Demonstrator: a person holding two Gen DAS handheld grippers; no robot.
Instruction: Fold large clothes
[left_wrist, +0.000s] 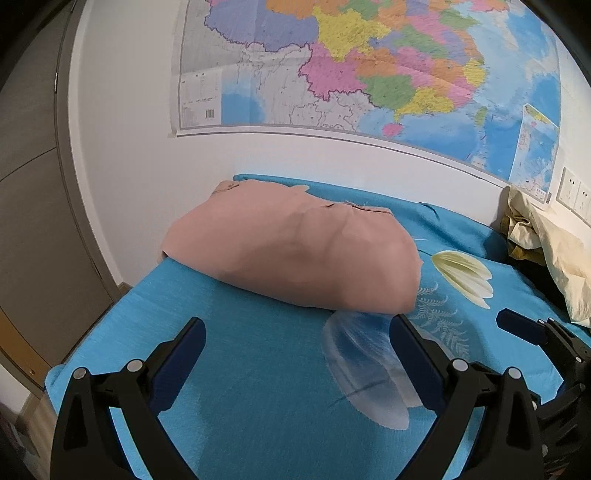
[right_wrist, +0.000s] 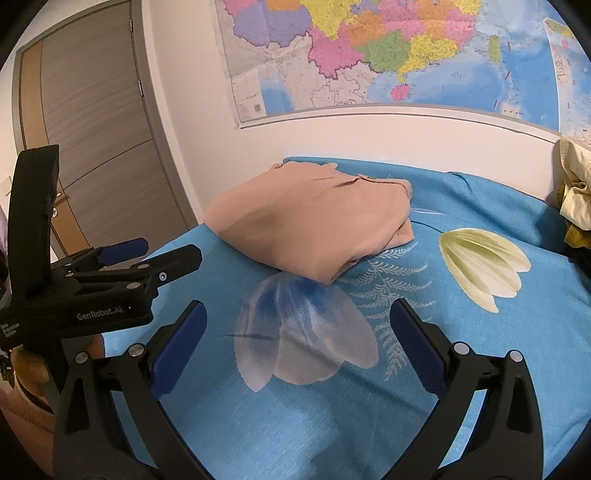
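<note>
A folded beige garment lies as a thick bundle on the blue flowered bedsheet, near the wall end of the bed. The same garment appears in the right wrist view, its folded layers showing at the near right corner. My left gripper hovers just in front of the bundle, open, with nothing between its fingers. My right gripper is open too, a little nearer and to the right of the bundle, holding nothing. The left gripper also shows at the left of the right wrist view.
A heap of pale yellow and dark clothes sits at the right end of the bed by the wall. A large map hangs above. A grey-brown door stands left of the bed. The bed's left edge drops to the floor.
</note>
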